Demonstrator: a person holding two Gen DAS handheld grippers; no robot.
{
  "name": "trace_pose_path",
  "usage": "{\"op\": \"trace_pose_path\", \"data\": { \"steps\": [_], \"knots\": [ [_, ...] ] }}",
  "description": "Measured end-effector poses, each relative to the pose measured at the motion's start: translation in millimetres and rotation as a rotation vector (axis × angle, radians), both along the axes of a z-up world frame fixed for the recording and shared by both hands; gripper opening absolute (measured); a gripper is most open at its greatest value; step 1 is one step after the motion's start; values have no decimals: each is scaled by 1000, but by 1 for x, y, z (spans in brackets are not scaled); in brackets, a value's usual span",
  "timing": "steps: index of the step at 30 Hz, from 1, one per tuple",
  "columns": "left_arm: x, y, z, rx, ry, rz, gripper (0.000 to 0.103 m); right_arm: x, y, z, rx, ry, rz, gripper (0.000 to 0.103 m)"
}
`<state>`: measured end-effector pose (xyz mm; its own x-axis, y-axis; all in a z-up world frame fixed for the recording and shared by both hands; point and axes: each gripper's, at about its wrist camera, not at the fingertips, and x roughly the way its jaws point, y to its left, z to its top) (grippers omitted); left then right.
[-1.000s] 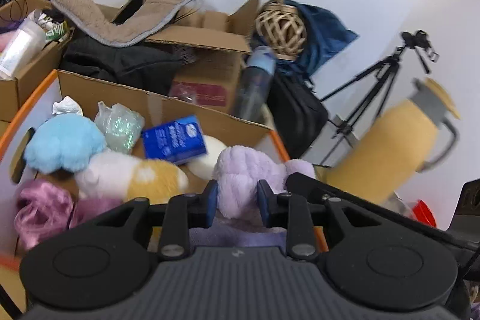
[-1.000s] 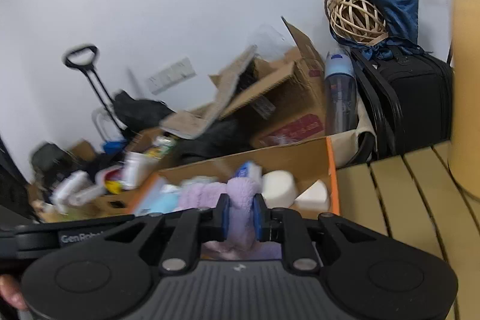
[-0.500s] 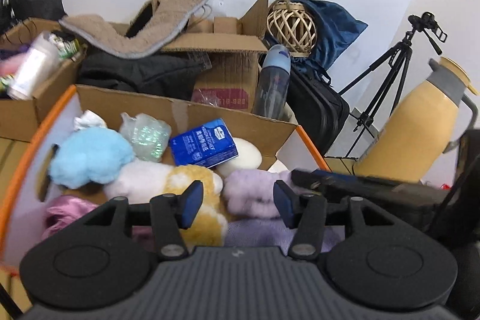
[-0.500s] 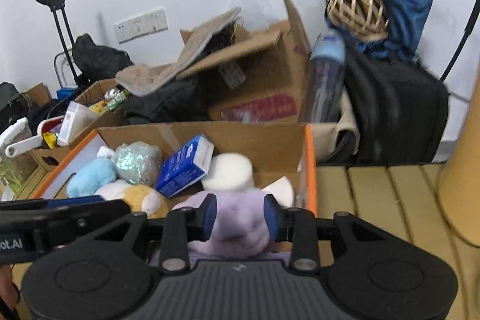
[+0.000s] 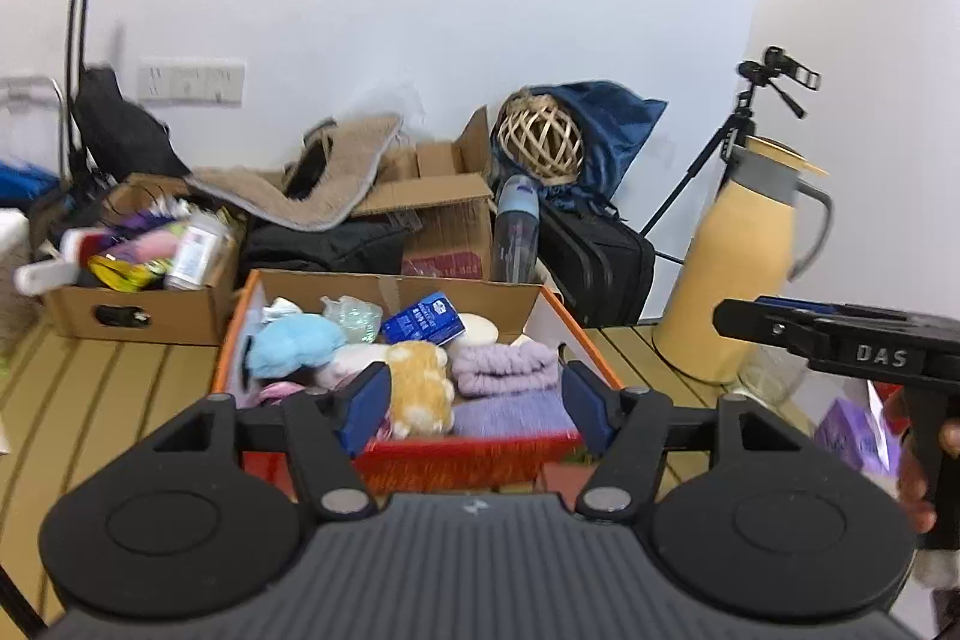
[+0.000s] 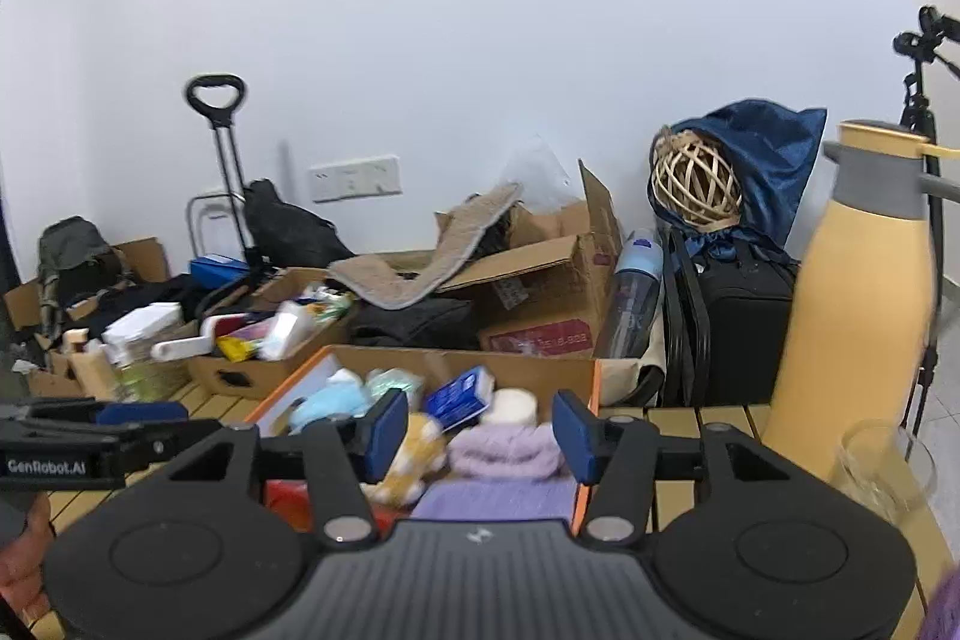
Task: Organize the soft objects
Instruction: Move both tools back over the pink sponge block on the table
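An orange-edged cardboard box [image 5: 591,349] on the slatted table holds soft things: a lilac fluffy item [image 5: 504,367] on a purple knit cloth [image 5: 510,415], a yellow-and-white plush [image 5: 417,385], a light-blue plush [image 5: 294,346] and a pink item [image 5: 279,391]. The box [image 6: 594,382], lilac item [image 6: 510,451] and yellow plush [image 6: 411,451] also show in the right wrist view. My left gripper [image 5: 477,406] is open and empty, held back above the box's near edge. My right gripper [image 6: 474,427] is open and empty, also behind the box.
A blue packet [image 5: 423,325] and a white round piece [image 5: 477,331] lie in the box. A yellow thermos jug [image 5: 735,268] and a glass [image 6: 885,463] stand at right. Another box of clutter [image 5: 138,274], a water bottle [image 5: 515,232], black bag [image 5: 600,262] and tripod [image 5: 720,154] sit behind.
Both grippers let go of the lilac fluffy item, opened wide and pulled back and up from the box. The lilac item now lies in the box on the purple cloth.
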<state>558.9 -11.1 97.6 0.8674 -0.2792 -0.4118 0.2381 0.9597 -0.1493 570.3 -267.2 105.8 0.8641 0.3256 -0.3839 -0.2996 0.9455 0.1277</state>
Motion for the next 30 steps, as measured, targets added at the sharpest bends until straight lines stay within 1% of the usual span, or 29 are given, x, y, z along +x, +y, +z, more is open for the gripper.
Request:
{"op": "trace_pose_path", "data": {
  "steps": [2,4,5,6,7,11,13,14,16,18,19,21,24,27,30],
  "knots": [
    [-31,1,-7,47,-30,39,66,-35,3,-7,-7,-22,11,60],
    [-62,3,-15,85,-55,64,66,-69,6,-18,-21,-25,12,61],
    [-80,4,-19,97,-69,69,67,-86,7,-24,-21,-26,12,62],
    [-99,5,-24,104,-81,70,71,-104,8,-31,-21,-18,8,62],
    [-116,7,-27,106,-87,72,74,-121,9,-37,-24,-16,11,63],
    [-185,17,-42,106,-110,67,79,-189,14,-56,-22,-13,13,71],
    [-222,24,-48,93,-128,82,85,-224,16,-63,-33,-21,26,73],
    [-236,26,-51,91,-136,91,85,-238,16,-66,-30,-23,21,77],
    [-267,33,-57,80,-144,124,87,-271,16,-75,-17,-20,-1,81],
    [-293,39,-62,68,-140,149,87,-301,17,-82,-3,-27,-25,82],
    [-303,41,-64,67,-136,152,87,-314,18,-85,8,-28,-25,84],
    [-319,44,-67,69,-134,152,88,-334,21,-90,25,-22,-3,85],
    [-329,44,-64,77,-149,148,89,-347,29,-91,21,-37,28,85],
    [-329,43,-59,73,-168,150,90,-346,30,-89,37,-46,25,85],
    [-323,40,-61,77,-163,148,90,-341,29,-90,46,-45,13,85]
  ]
}}
